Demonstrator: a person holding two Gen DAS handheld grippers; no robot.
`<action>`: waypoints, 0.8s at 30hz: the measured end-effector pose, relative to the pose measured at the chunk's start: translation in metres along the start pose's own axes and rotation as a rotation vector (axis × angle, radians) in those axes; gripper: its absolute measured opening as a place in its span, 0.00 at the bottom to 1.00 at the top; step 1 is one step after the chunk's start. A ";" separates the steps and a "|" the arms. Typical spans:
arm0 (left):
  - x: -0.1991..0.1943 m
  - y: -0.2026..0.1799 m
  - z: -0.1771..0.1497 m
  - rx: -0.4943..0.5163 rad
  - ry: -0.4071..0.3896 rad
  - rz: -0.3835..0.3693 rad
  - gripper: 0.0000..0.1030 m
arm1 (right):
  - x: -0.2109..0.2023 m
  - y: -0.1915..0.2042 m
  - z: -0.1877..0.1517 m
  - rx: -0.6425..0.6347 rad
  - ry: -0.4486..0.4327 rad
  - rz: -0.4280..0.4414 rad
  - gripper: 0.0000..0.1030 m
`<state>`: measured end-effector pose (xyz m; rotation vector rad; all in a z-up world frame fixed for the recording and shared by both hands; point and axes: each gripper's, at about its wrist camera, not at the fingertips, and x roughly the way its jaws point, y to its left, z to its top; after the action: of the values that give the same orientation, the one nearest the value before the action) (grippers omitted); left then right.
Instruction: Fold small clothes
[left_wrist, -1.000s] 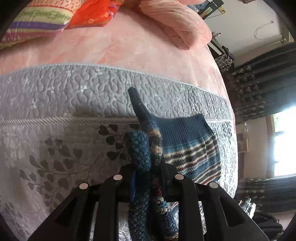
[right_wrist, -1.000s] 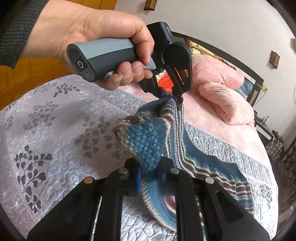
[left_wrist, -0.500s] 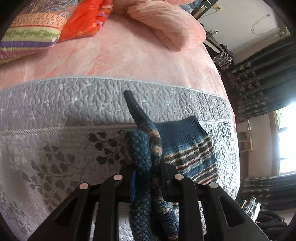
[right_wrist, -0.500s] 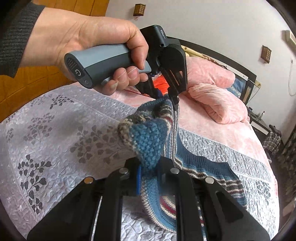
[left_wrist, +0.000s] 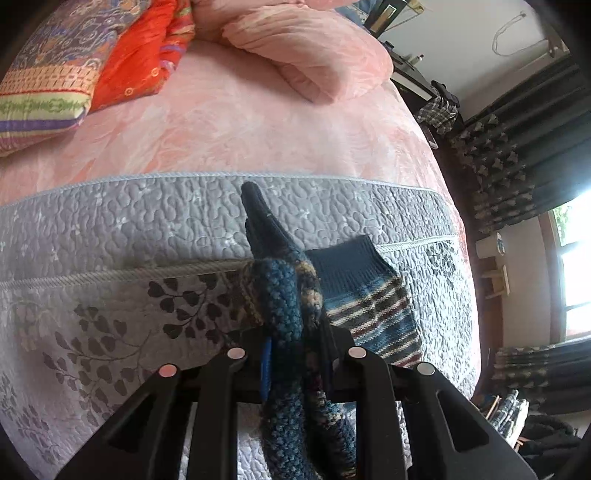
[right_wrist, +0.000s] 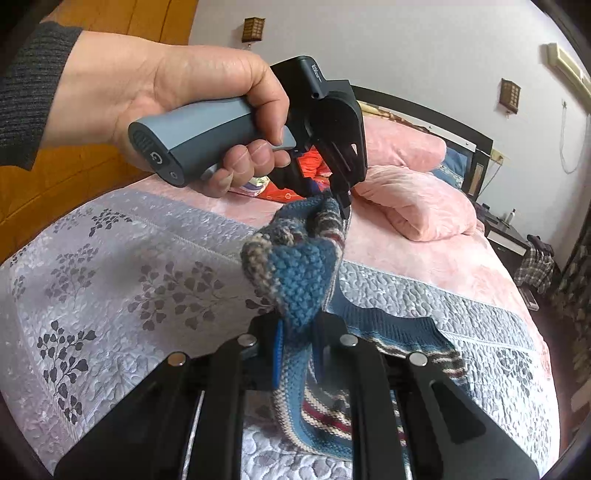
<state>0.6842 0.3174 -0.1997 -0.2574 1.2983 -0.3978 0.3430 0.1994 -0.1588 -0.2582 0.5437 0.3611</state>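
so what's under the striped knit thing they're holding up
Under the lifted striped knit garment is the grey quilted bedspread with its leaf print. The garment's lower end lies on it, so the patch of bedspread beneath that part is covered.

I see a coarse, chunky knit garment (right_wrist: 295, 280) with finer ribbed wool at its hem, lying on a quilted, faintly shiny bedspread (left_wrist: 110, 229). My grippers' jaws are matt black plastic; the handle (right_wrist: 207, 129) looks smooth grey.
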 end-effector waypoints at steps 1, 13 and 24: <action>0.001 -0.005 0.001 0.004 0.000 0.000 0.19 | -0.001 -0.004 0.000 0.009 0.000 0.000 0.11; 0.016 -0.050 0.008 0.033 0.007 0.015 0.19 | -0.009 -0.039 -0.010 0.074 0.001 -0.020 0.11; 0.050 -0.088 0.011 0.055 0.026 0.028 0.19 | -0.008 -0.071 -0.028 0.128 0.021 -0.034 0.11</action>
<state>0.6935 0.2168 -0.2051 -0.1883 1.3128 -0.4128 0.3522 0.1234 -0.1668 -0.1479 0.5801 0.2901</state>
